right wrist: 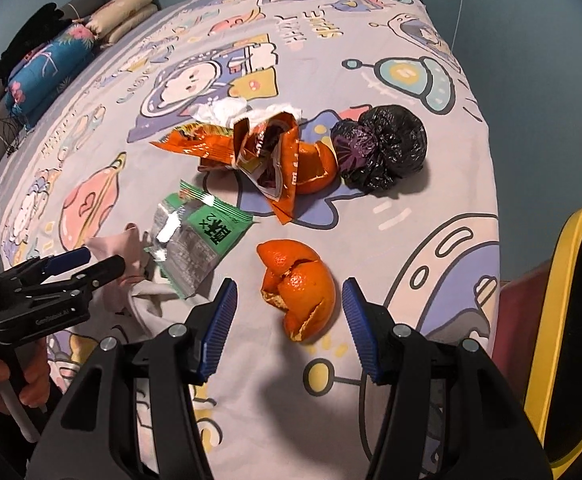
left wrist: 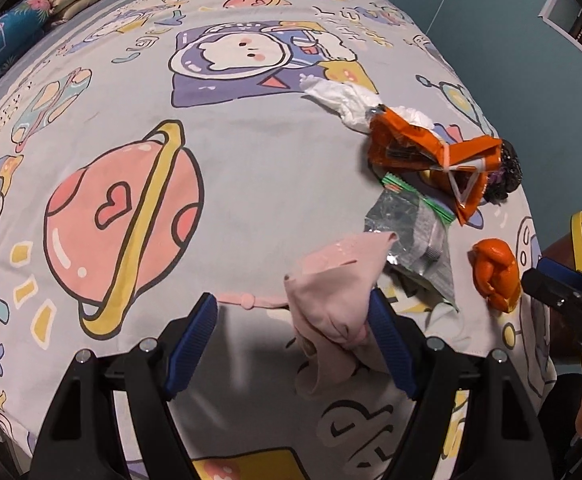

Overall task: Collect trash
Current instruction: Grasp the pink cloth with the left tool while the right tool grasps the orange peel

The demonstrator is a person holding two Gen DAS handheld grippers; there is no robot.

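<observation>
Closing in on two picks: right gripper [right wrist: 289, 320] stands open, empty, straddling the near orange peel [right wrist: 299, 290] on the bed [right wrist: 431, 240]; lower until both pads sit beside the peel's widest part, then squeeze gently since it will crumple. Left gripper [left wrist: 293, 340] is open too, pink cloth [left wrist: 331, 300] loose against its right pad, not clamped; centre before closing. Count: two orange peels, one orange wrapper [right wrist: 267, 156], one green packet [right wrist: 195, 240], one tissue [right wrist: 231, 110], one black bag [right wrist: 383, 152].

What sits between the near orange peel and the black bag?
Bare bedsheet only, seen in the right wrist view: nothing lies between the near orange peel and the black bag.
</observation>
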